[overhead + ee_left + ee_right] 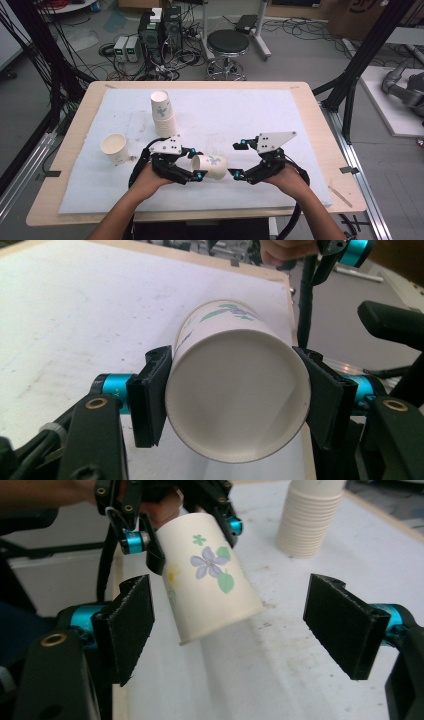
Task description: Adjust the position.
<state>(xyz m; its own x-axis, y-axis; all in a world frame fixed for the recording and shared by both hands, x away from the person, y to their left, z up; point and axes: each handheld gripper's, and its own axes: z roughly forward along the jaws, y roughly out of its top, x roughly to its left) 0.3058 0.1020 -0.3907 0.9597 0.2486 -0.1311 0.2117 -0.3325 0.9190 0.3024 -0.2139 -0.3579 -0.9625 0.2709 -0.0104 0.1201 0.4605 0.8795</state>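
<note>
The left claw (194, 163) pinches the paper cup (210, 166) near its rim, base pointing toward the spread right claw (239, 160). Bring the right claw's jaws evenly around the base before squeezing gently, lest the thin wall crush.

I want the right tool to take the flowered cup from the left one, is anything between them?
Nothing visible: the flowered cup, clamped in the left tool, points its base at the open right tool across bare white mat.
</note>
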